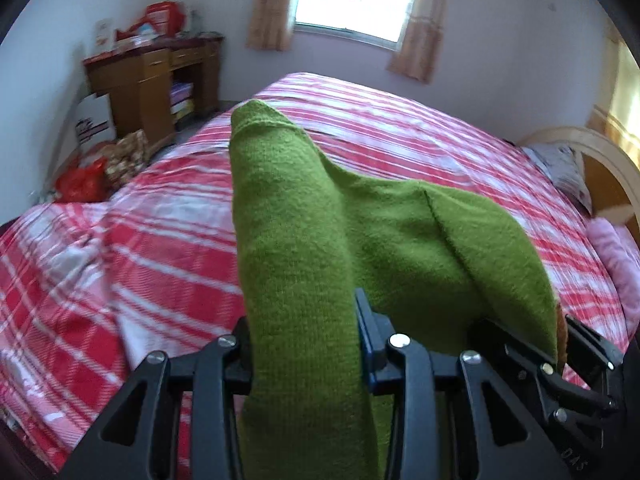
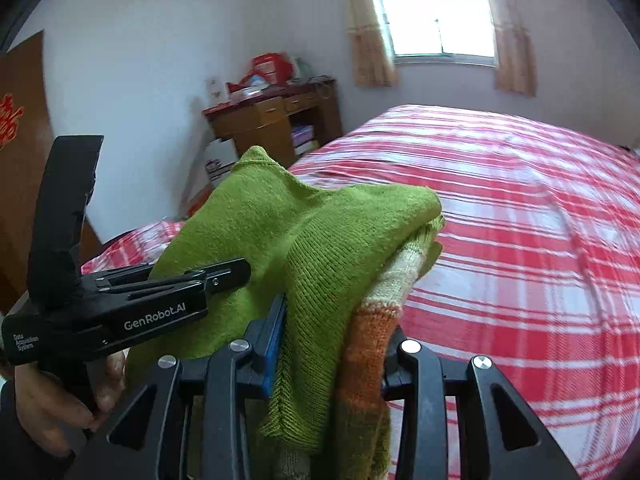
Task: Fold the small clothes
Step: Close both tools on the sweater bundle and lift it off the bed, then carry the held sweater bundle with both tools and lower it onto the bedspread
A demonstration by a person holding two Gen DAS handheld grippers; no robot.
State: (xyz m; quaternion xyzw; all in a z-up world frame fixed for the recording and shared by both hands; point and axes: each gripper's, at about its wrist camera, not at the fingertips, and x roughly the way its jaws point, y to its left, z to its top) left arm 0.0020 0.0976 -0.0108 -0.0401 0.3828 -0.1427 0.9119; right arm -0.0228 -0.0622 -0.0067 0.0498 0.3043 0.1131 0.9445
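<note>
A small green knitted sweater point(image 1: 304, 240) with orange and cream bands point(image 2: 376, 320) hangs between both grippers above the bed. My left gripper point(image 1: 308, 344) is shut on one bunched green part; the cloth hides its fingertips. My right gripper point(image 2: 332, 344) is shut on the other end, where green, cream and orange layers pile up. The right gripper point(image 1: 560, 364) shows at the lower right of the left wrist view, under the cloth. The left gripper point(image 2: 224, 276), held by a hand point(image 2: 52, 396), appears at the left of the right wrist view, reaching into the green cloth.
The bed with a red and white plaid sheet point(image 1: 420, 148) fills the space below. A wooden desk point(image 1: 152, 80) with clutter stands by the far wall, boxes and a red bag point(image 1: 84, 180) beside it. A wooden headboard point(image 1: 600, 172) and pillows lie at the right. A curtained window point(image 2: 436, 16) is behind.
</note>
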